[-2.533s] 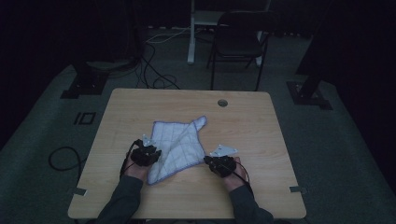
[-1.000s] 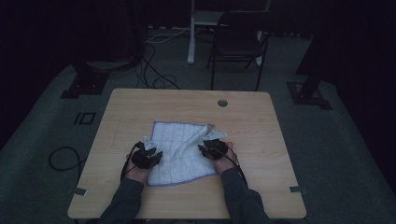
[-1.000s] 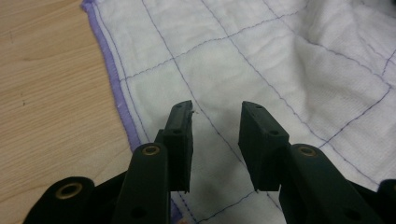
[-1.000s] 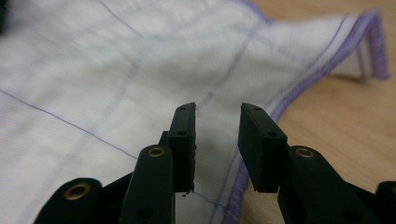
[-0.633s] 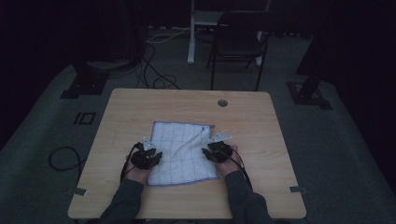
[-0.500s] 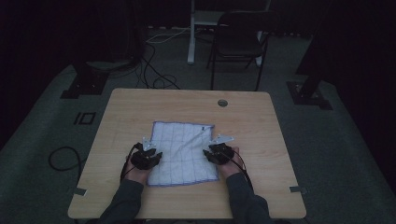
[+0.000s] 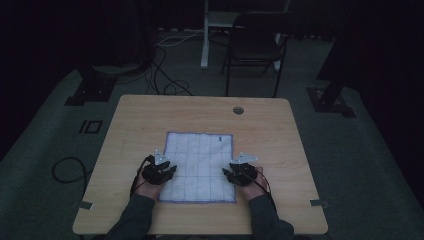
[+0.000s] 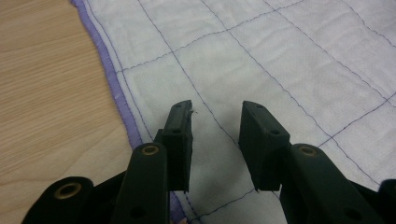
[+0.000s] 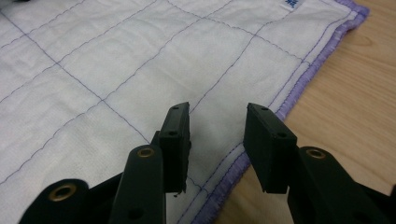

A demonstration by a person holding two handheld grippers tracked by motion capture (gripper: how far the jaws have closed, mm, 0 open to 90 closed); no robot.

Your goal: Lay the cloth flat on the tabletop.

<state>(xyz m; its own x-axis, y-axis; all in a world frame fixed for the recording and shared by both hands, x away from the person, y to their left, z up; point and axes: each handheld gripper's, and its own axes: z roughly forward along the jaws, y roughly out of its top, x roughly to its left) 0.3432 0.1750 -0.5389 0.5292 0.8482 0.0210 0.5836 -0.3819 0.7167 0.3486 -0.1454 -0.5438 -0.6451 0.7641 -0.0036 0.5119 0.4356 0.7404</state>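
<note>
Lying flat, white cloth (image 7: 200,167) with unreadable blue tag (image 9: 290,3); each hand-held gripper open, empty.

A white cloth (image 7: 200,165) stitched in a thin purple grid, edged in purple with a small blue tag at its far right corner, lies on a light woodgrain table (image 7: 140,125); black jaws.

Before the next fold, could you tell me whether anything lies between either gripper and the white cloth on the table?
Nothing visible does. The white cloth lies spread flat on the table. The left gripper hangs with open jaws over its left edge, and the right gripper, whose jaws have just been opening, over its right edge, with nothing between the jaws.
</note>
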